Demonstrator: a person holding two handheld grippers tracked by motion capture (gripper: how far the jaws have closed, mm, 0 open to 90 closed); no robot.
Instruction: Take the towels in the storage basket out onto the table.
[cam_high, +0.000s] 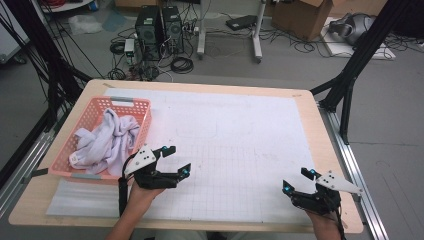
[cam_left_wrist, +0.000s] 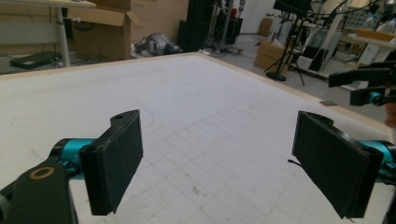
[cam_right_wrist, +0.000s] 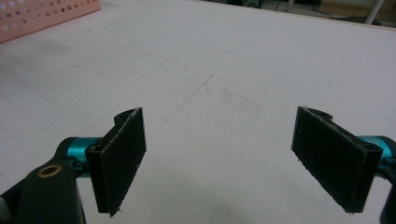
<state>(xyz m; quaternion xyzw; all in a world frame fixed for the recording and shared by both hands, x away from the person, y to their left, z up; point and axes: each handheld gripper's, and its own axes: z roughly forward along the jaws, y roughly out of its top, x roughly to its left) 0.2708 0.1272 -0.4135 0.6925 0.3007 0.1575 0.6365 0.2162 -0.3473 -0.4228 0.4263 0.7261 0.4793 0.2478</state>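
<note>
Both grippers, left (cam_high: 176, 160) and right (cam_high: 296, 181), stood wide open and empty above the white gridded mat (cam_high: 240, 135); the pink basket (cam_high: 90, 112) with white cloth (cam_high: 110, 137) was at ten o'clock.

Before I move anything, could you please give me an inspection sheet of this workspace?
Surface: wooden table covered by a white gridded mat; faint marks on the mat.
Job's things: pink basket at the left edge, holding a crumpled white cloth.
Clutter: nothing seen on the mat apart from the basket.
Grippers: left gripper open, beside the basket's near right corner; right gripper open, near the front right of the table; both hold nothing.
Cables: a black cable trails from the left gripper; loose cables on the floor behind the table.
Surroundings: two computer towers, a cardboard box, black frame legs.
</note>
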